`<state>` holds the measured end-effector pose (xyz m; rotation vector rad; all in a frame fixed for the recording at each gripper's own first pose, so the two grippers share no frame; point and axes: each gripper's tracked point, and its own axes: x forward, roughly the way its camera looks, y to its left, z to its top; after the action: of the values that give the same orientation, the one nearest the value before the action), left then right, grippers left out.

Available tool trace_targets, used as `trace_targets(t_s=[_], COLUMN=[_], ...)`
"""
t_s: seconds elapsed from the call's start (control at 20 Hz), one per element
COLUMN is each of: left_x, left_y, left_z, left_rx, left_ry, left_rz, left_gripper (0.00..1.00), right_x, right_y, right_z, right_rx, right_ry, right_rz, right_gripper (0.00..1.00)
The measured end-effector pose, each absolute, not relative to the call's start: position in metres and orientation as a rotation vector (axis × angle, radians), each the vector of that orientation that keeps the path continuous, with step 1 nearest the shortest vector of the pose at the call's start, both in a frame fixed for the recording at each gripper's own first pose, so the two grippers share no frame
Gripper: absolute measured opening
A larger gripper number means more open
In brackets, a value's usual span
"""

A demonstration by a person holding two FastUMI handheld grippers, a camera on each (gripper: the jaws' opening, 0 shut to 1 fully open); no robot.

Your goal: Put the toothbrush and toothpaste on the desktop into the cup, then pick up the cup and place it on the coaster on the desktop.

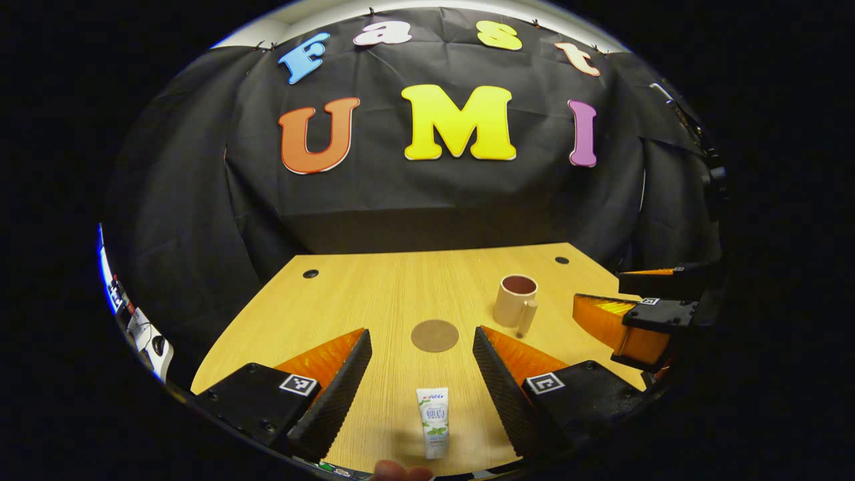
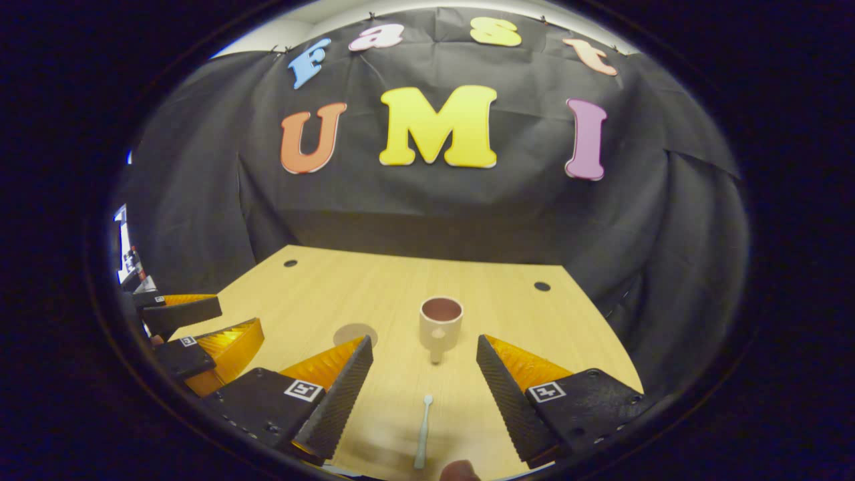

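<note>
You get even overhead light on the counter (image 1: 401,287); the cup (image 2: 441,321) throws only a soft, short shadow, focus holds sharp centrally, and fisheye bending curves the edges

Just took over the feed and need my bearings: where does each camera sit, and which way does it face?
Left gripper view: rides the left gripper, facing the booth wall over the toothpaste and coaster; own open fingers, a fingertip at the bottom edge, right gripper beside.
Right gripper view: rides the right gripper, over the toothbrush; left gripper at its left.
Shared: cup, coaster, desktop.
</note>
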<state>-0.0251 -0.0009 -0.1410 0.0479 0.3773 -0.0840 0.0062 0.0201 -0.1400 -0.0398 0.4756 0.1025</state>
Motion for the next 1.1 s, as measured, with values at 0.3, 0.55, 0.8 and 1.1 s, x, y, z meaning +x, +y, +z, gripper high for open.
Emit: trace_targets(t_s=[0.3, 0.55, 0.8, 1.1], left_x=[-0.046, -0.053, -0.055, -0.057], left_y=[0.004, 0.003, 0.004, 0.004], left_z=[-0.194, -0.217, -0.234, -0.252], left_rx=[0.028, 0.016, 0.002, -0.015], left_ry=[0.569, 0.655, 0.710, 0.776], left_rz=[-0.098, -0.109, -0.115, -0.124], left_gripper=[0.98, 0.98, 0.98, 0.98], right_x=[0.000, -0.002, 0.003, 0.001], right_y=[0.023, 0.022, 0.013, 0.008], right_z=[-0.203, -0.250, -0.290, -0.320], right_rx=[-0.098, -0.105, -0.088, -0.057], right_ry=[0.750, 0.957, 1.118, 1.250], right_rz=[0.099, 0.091, 0.065, 0.049], right_gripper=[0.96, 0.96, 0.96, 0.90])
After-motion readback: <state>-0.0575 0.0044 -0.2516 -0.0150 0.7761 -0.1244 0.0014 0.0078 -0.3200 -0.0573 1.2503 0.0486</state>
